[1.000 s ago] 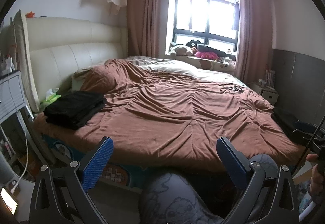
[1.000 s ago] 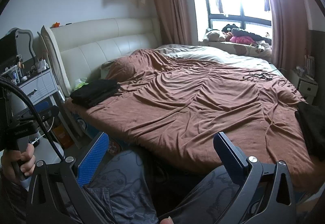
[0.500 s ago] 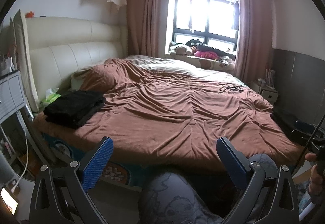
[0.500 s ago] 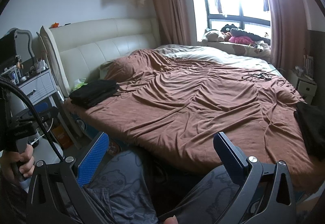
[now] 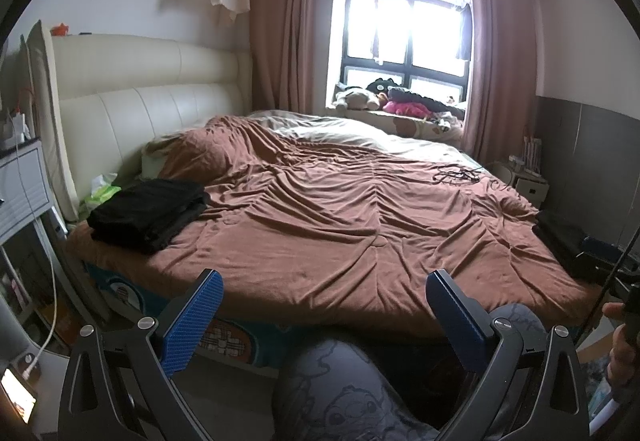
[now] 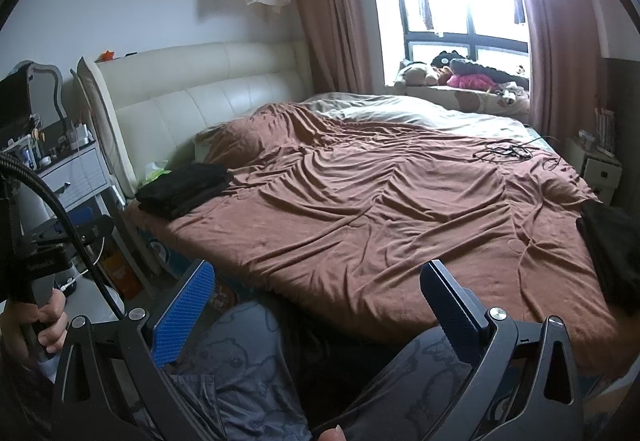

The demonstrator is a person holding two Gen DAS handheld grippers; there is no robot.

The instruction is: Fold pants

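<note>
Left hand-held gripper [image 5: 320,305] and right hand-held gripper [image 6: 316,297]: jaws apart, holding nothing, both short of bed [image 5: 320,233].
Folded black stack [image 5: 148,211] near headboard: judged done.
Dark garment [image 6: 612,253] at bed's right edge: likely next, untouched.

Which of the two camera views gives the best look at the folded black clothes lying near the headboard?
The left wrist view: the folded black clothes look larger and nearer there, their layers visible. The right wrist view shows the same pile smaller and farther off.
</note>
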